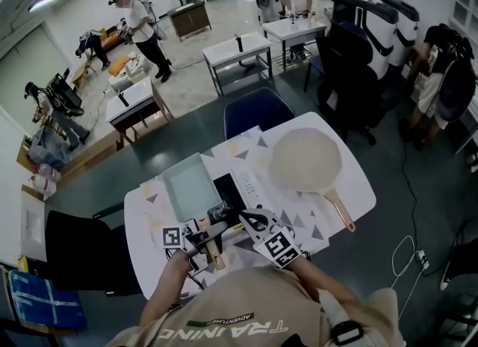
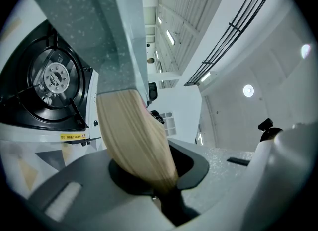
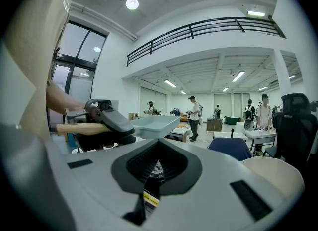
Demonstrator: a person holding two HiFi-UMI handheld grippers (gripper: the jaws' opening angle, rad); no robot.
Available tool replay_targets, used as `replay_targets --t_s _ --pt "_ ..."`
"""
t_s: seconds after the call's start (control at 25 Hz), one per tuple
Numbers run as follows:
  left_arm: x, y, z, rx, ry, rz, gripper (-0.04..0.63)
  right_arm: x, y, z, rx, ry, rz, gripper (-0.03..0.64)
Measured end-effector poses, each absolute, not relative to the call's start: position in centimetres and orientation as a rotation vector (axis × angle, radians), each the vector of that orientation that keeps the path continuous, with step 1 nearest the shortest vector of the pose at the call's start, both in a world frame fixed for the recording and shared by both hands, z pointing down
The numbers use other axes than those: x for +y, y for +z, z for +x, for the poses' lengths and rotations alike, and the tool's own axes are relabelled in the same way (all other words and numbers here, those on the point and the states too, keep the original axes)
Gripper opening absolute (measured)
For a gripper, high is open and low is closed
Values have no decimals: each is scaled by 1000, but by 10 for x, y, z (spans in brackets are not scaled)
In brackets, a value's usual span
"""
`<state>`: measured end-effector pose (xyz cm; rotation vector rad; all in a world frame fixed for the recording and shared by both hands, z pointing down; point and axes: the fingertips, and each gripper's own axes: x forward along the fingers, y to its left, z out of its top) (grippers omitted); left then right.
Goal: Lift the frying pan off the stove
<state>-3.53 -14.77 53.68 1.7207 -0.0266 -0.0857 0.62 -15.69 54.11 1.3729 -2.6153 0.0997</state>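
Frying pan (image 1: 190, 187): you have the square grey one by its wooden handle (image 1: 215, 252), with your left gripper (image 1: 200, 239) clamped on that handle near its far end. In the left gripper view the handle (image 2: 136, 135) sits in the notch between the two jaws, and the pan body (image 2: 94, 21) rises away from the gripper, with the stove burner (image 2: 54, 78) showing beside and below it. In the right gripper view the pan (image 3: 149, 124) hangs roughly level in the air with the room visible under it, so it is clear of the stove. From the head view alone you could not judge how high it is, only that it sits over the left part of the stove (image 1: 233, 189), beside the black top. Your right gripper (image 1: 258, 222) is just beside the left one, near the front edge of the white surface (image 1: 351, 189). Its jaws stand together with nothing between them, and its own view shows only a sliver of the stove and a yellow label through the gap at the right gripper (image 3: 158, 168). A second, round, pale pan (image 1: 305, 160) rests on the right part of the surface with its handle pointing toward the near right corner, well apart from both grippers. The pale curve at the lower right of the right gripper view is probably that same pan. A blue chair (image 1: 258, 110) stands at the far side of the surface.
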Motion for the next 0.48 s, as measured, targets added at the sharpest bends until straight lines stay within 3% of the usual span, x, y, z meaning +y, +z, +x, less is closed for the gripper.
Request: replay_targets --t_s 0.48 --pt "-147 545 -33 1 -55 1727 49 -150 544 12 -2582 111 1415 3"
